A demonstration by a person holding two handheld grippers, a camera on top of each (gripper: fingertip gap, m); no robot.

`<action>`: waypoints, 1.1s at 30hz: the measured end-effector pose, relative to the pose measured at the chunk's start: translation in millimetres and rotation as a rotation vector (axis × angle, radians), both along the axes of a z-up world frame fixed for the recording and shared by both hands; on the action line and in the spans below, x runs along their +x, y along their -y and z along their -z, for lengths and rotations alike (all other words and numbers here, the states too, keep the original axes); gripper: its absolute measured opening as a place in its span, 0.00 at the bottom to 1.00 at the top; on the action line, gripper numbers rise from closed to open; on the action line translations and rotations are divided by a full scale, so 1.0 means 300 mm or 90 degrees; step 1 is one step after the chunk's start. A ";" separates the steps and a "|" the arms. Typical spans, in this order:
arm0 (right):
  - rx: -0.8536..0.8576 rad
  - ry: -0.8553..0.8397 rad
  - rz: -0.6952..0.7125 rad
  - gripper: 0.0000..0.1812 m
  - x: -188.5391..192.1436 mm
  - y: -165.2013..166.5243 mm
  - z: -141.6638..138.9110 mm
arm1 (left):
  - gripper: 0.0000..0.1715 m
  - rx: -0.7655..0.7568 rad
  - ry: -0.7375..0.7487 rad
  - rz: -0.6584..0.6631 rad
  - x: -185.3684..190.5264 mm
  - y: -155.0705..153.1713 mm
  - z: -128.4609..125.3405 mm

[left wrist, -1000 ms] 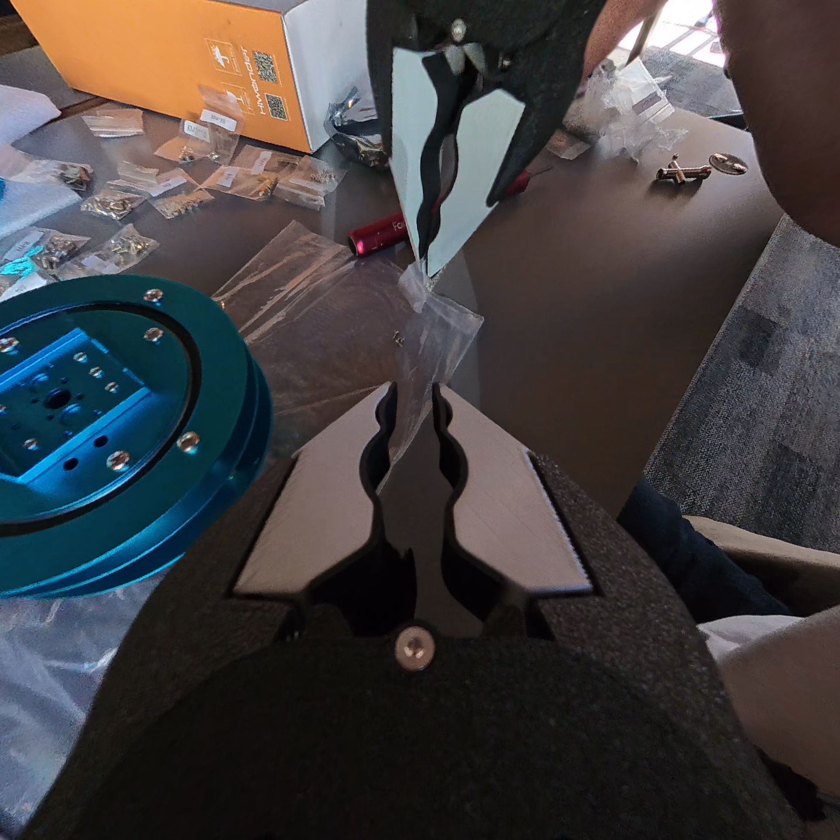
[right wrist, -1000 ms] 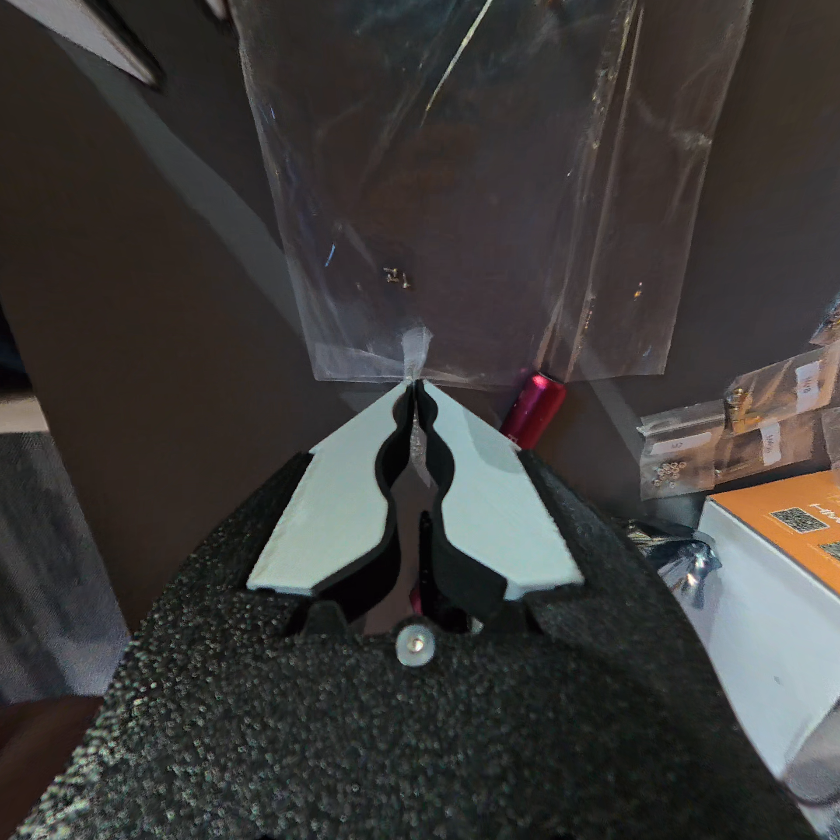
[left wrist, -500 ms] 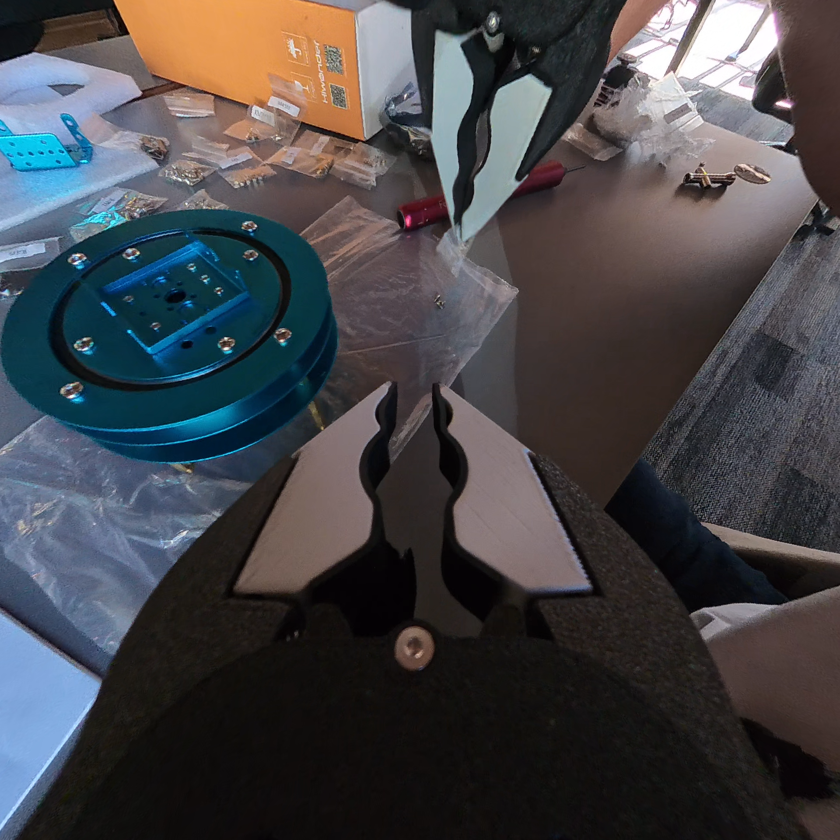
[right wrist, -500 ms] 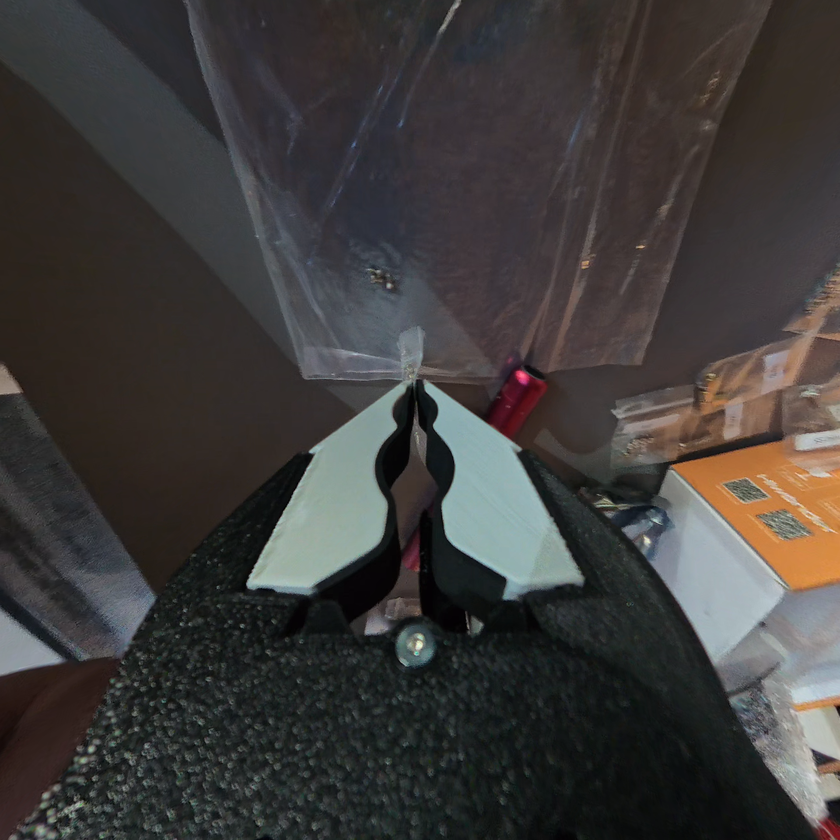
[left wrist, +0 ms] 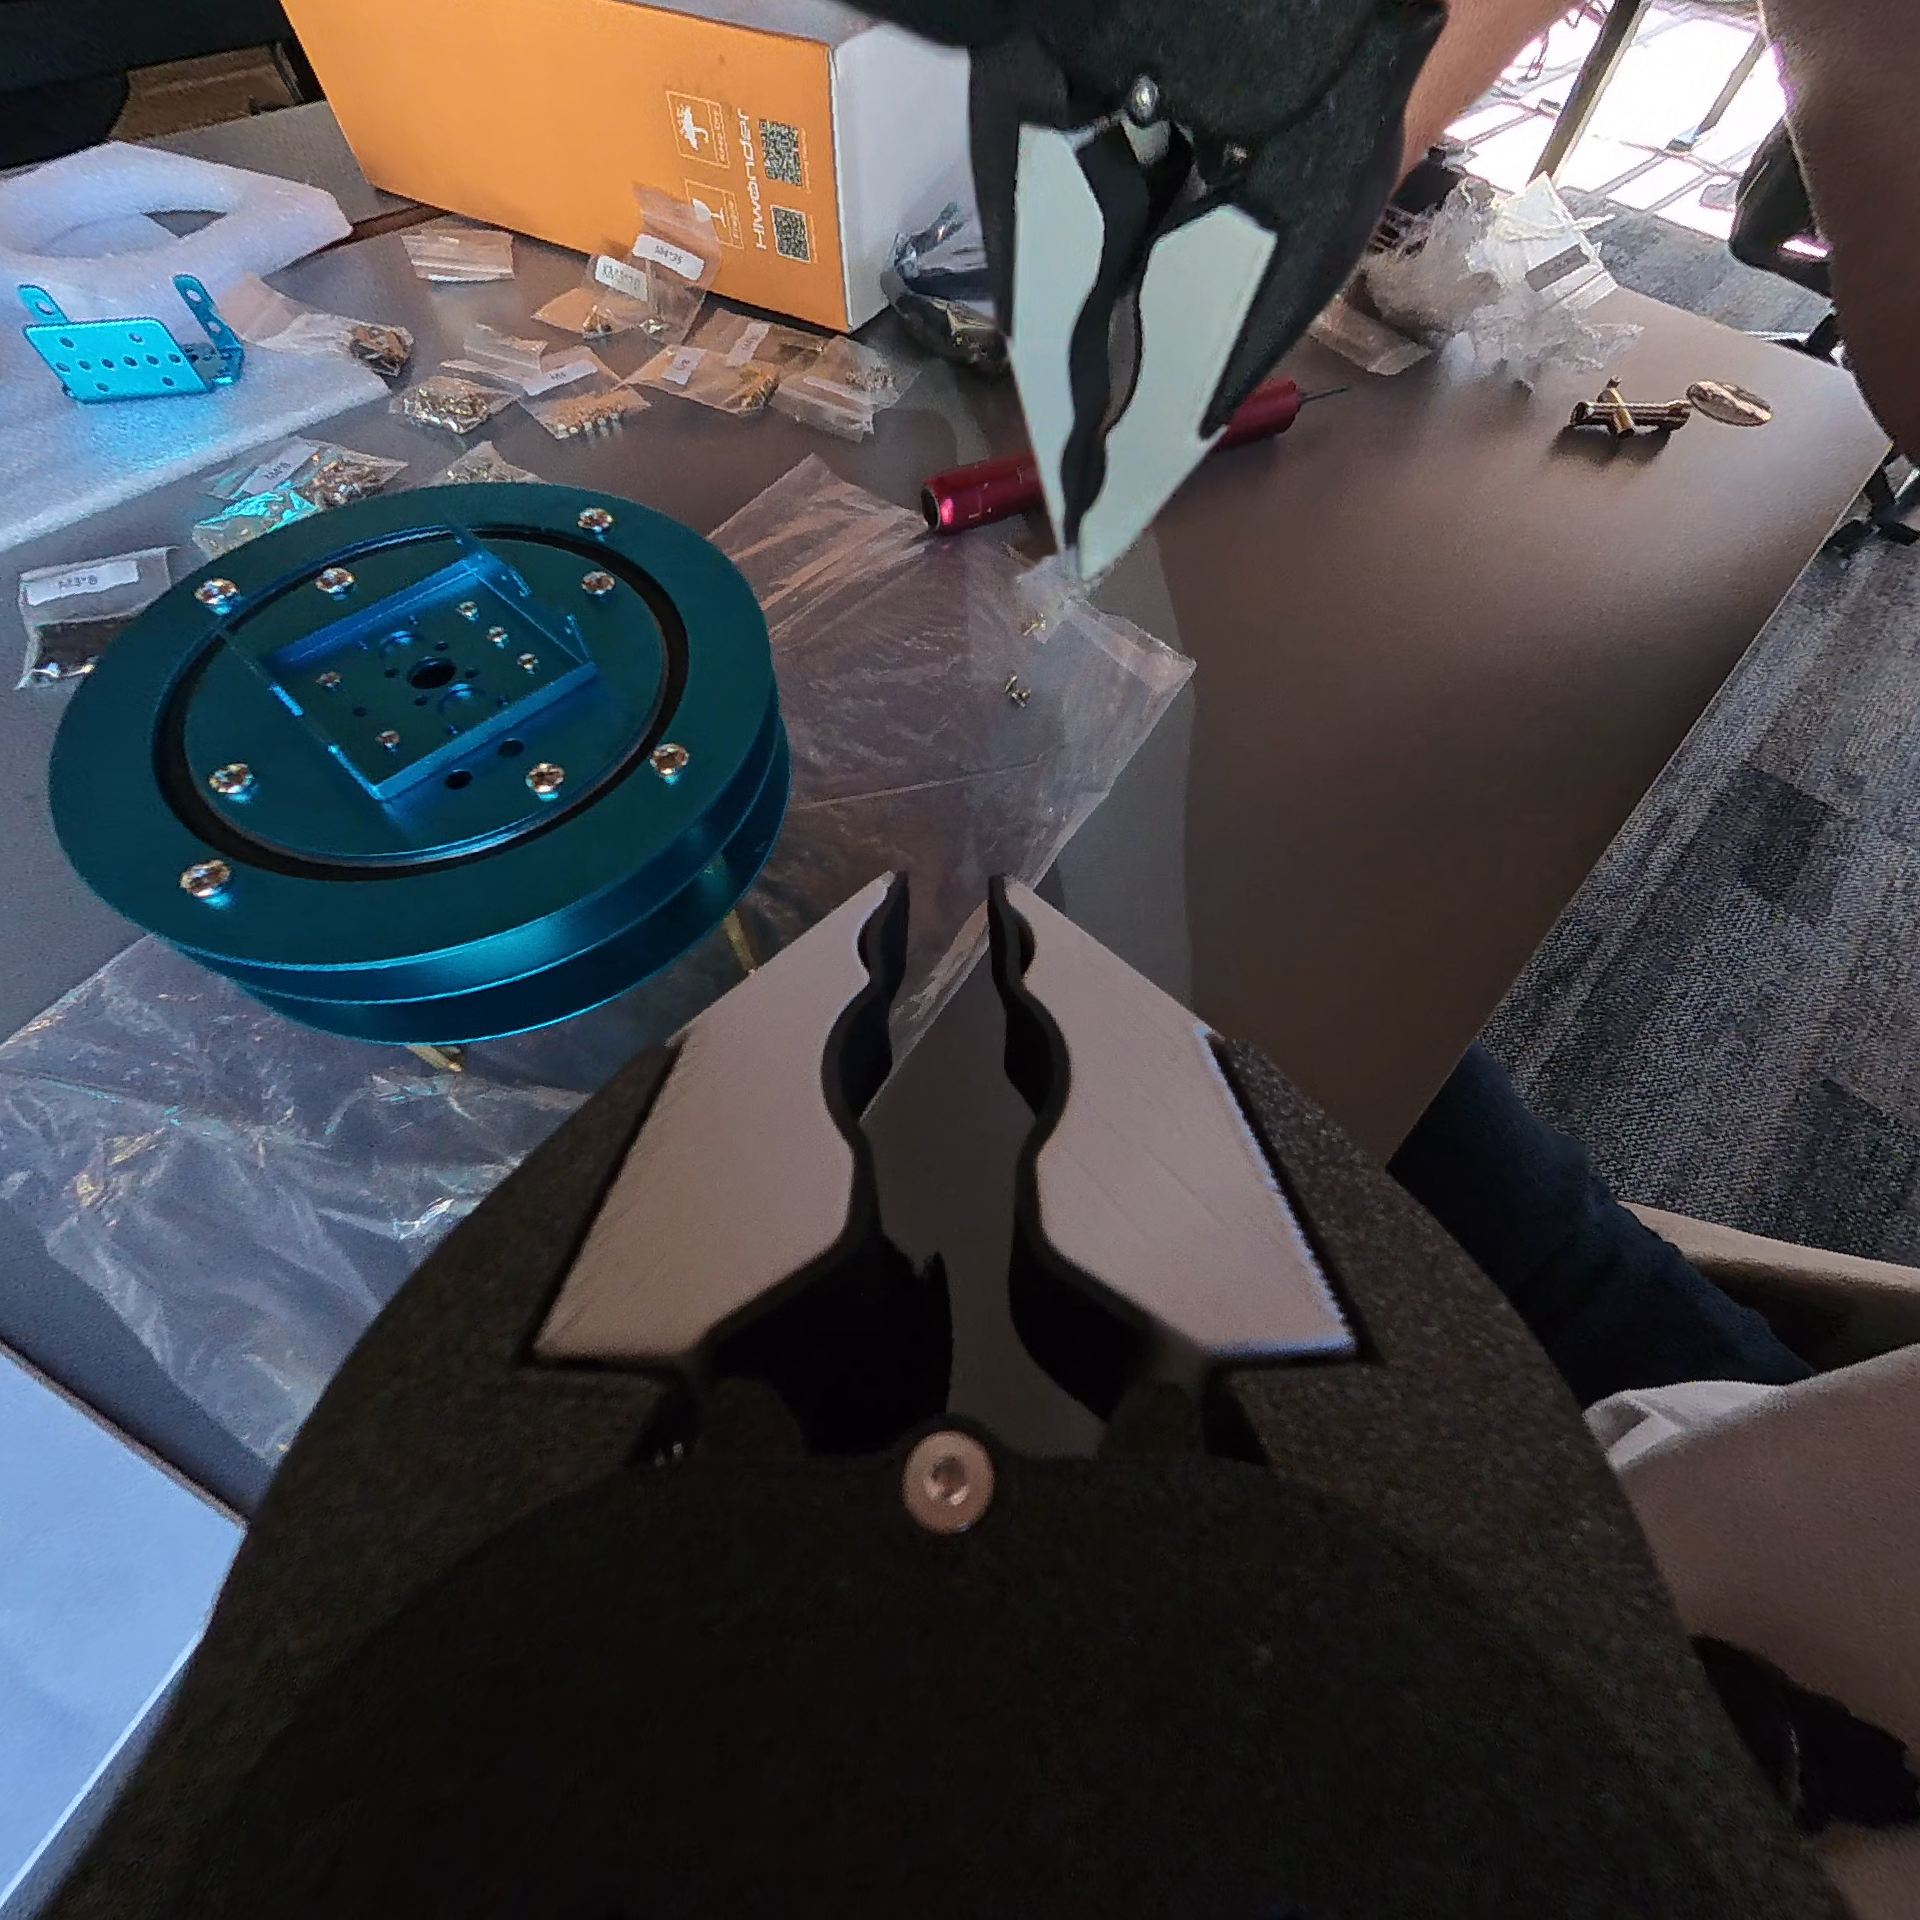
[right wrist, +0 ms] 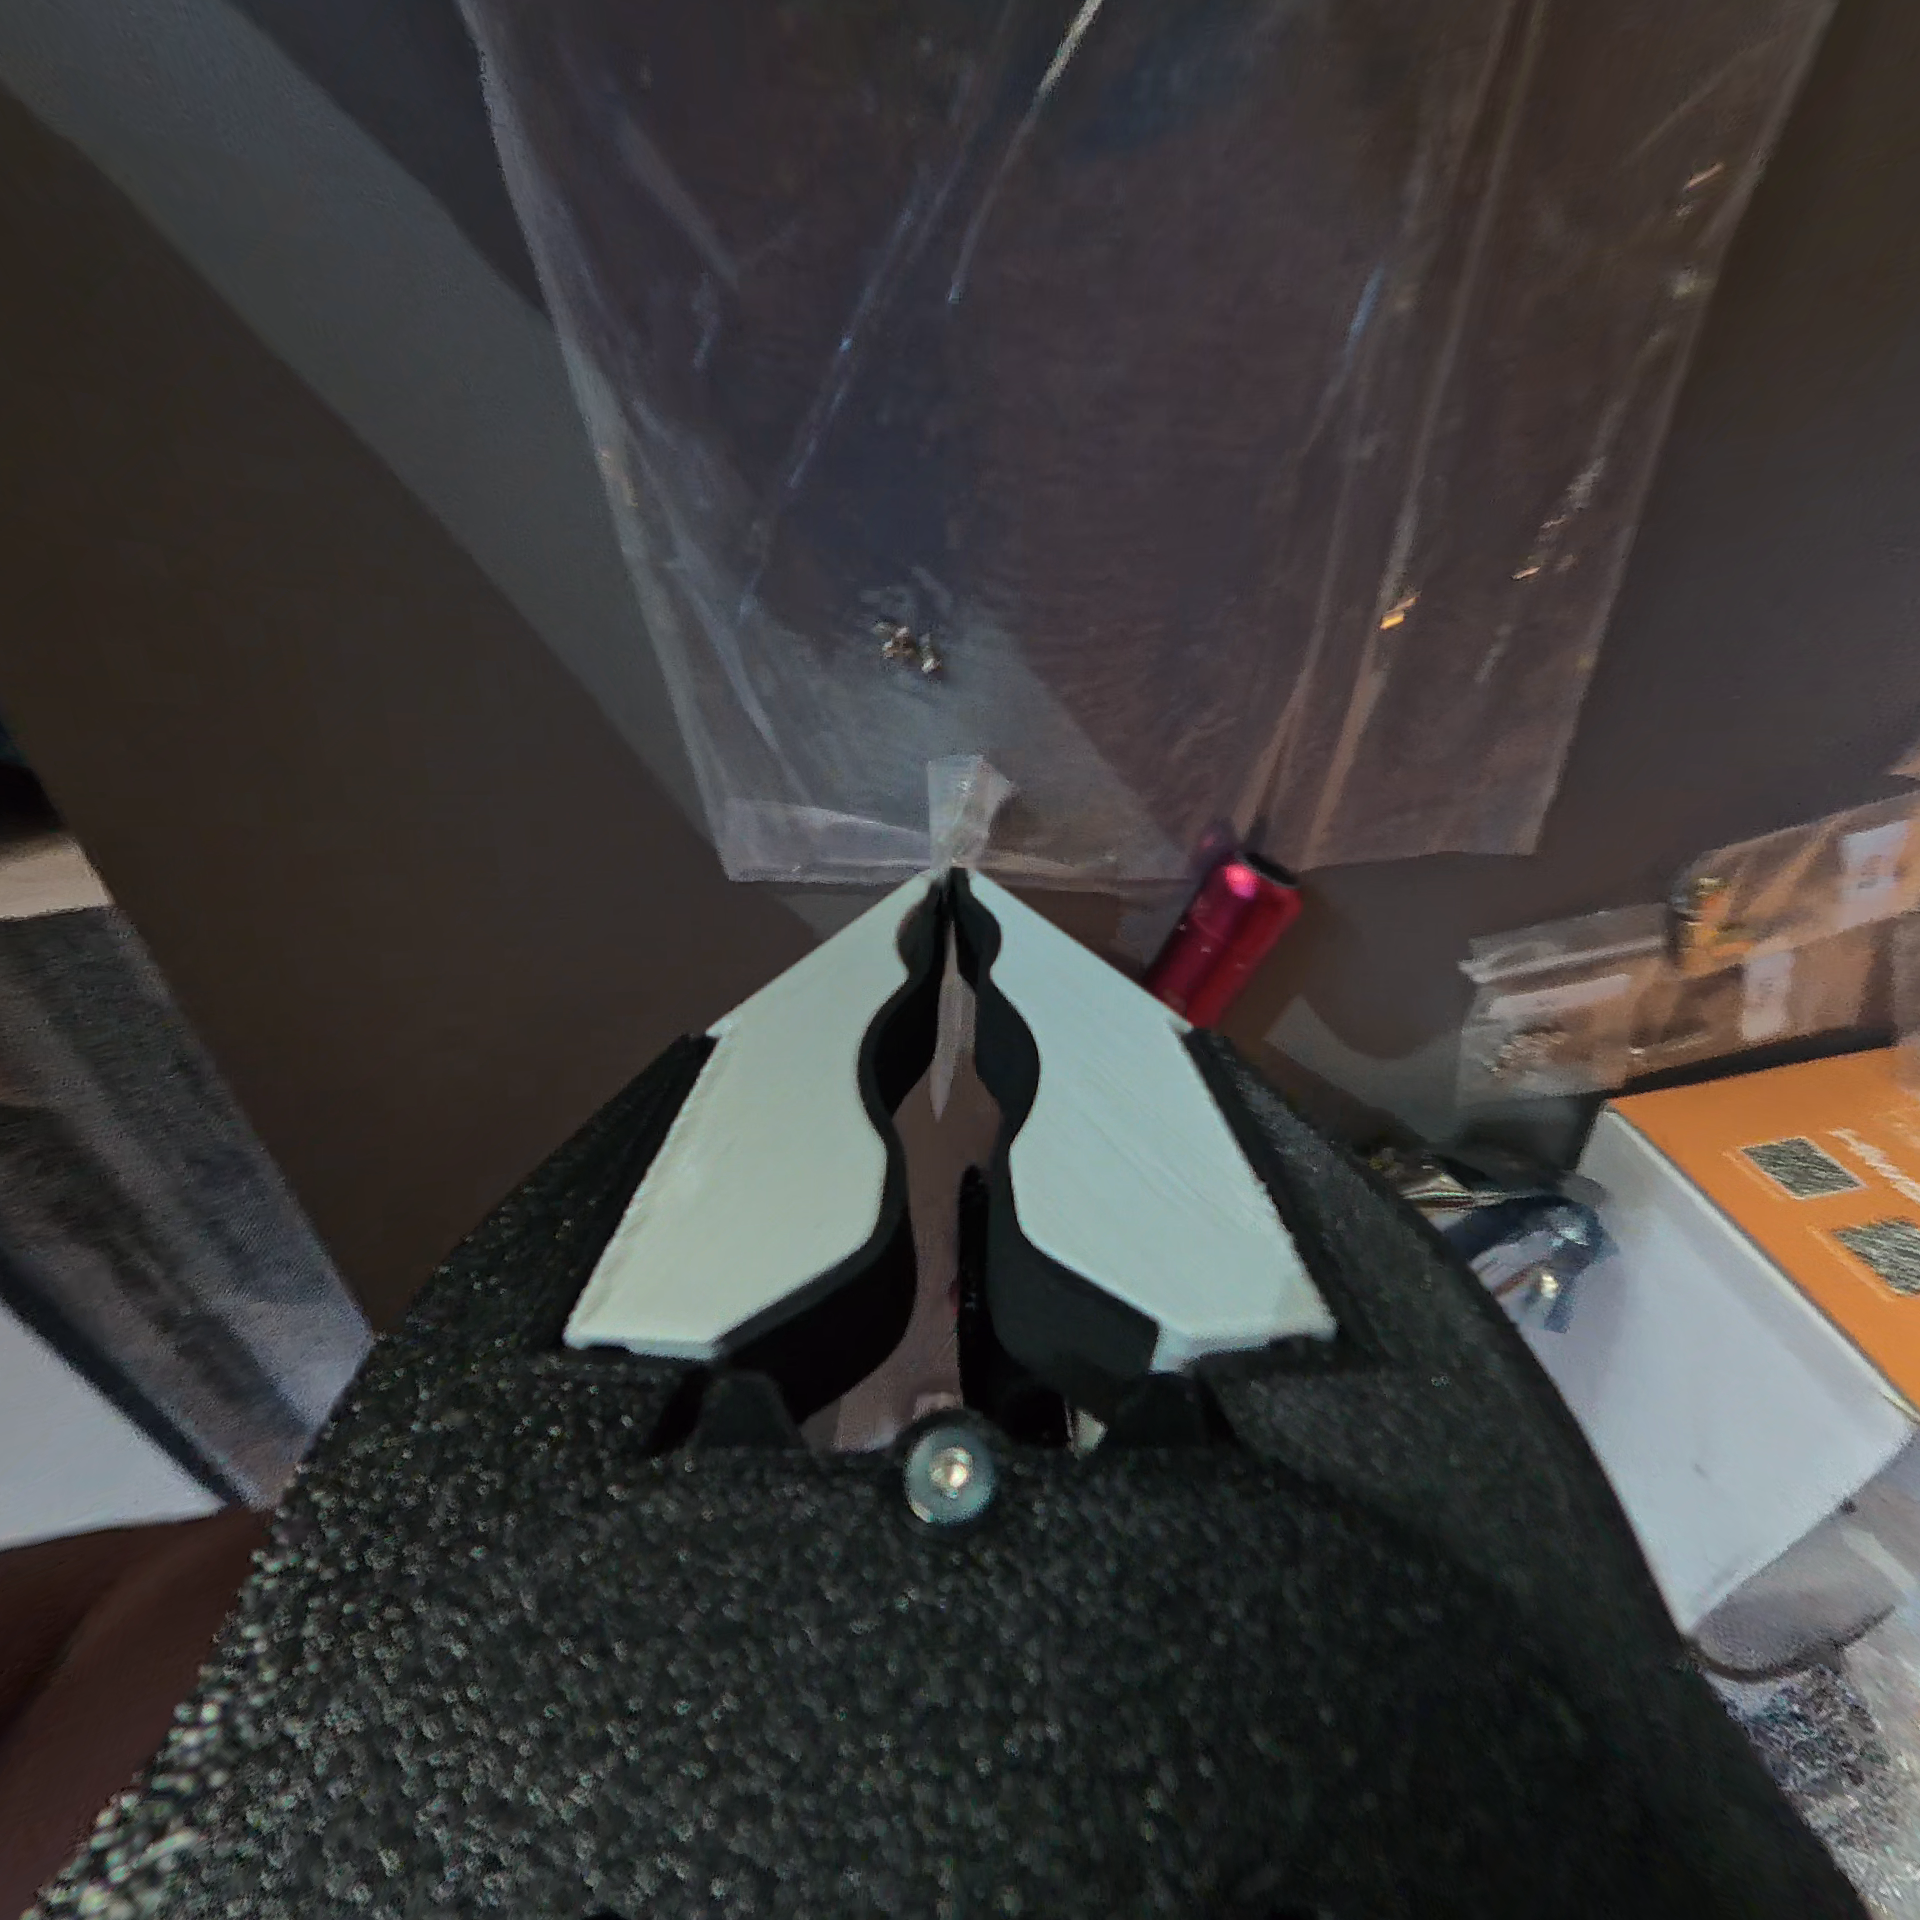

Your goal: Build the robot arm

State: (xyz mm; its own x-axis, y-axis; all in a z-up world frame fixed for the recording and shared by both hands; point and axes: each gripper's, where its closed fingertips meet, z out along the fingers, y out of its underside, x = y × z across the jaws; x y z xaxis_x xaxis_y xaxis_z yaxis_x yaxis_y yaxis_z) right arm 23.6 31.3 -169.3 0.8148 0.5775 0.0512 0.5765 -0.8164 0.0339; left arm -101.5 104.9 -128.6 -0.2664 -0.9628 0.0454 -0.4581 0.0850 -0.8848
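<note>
While the right gripper (right wrist: 951,878) pinches the edge of a clear plastic bag (right wrist: 1195,468) with its two tips pressed tight together, the left gripper (left wrist: 943,894) hangs above the table (left wrist: 1403,727) with a small gap between its tips and nothing in them. A few tiny screws (right wrist: 909,646) sit inside the bag. The bag lies between a round blue metal part (left wrist: 416,769) and a red tool (left wrist: 987,488).

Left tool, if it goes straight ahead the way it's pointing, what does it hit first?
Probably the clear bag, whose near edge shows right past the open left tool. The blue disc sits off to the left, seemingly outside that line. Depth is unclear.
</note>
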 end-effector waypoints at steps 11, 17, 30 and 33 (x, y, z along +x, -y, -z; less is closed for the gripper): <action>0.015 0.019 -0.001 0.00 0.019 -0.003 -0.016 | 0.08 -0.002 -0.001 -0.005 -0.006 -0.013 0.002; 0.046 0.004 -0.001 0.00 0.018 0.011 -0.038 | 0.08 -0.002 -0.002 -0.005 -0.004 -0.016 0.005; 0.462 -0.370 0.049 0.00 -0.020 -0.073 -0.191 | 0.09 -0.018 0.013 0.016 0.002 -0.011 0.002; 0.549 -0.473 0.081 0.00 -0.066 -0.091 -0.273 | 0.09 -0.030 0.037 0.039 0.021 0.014 -0.021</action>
State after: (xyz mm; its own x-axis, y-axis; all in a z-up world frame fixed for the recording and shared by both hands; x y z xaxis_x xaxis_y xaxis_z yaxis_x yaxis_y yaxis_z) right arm 3.6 58.6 -87.4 0.8590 0.4955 -0.1288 0.1314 -0.4565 -0.8800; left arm -95.0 100.7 -122.3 -0.3280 -0.9418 0.0737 -0.4010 0.0682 -0.9135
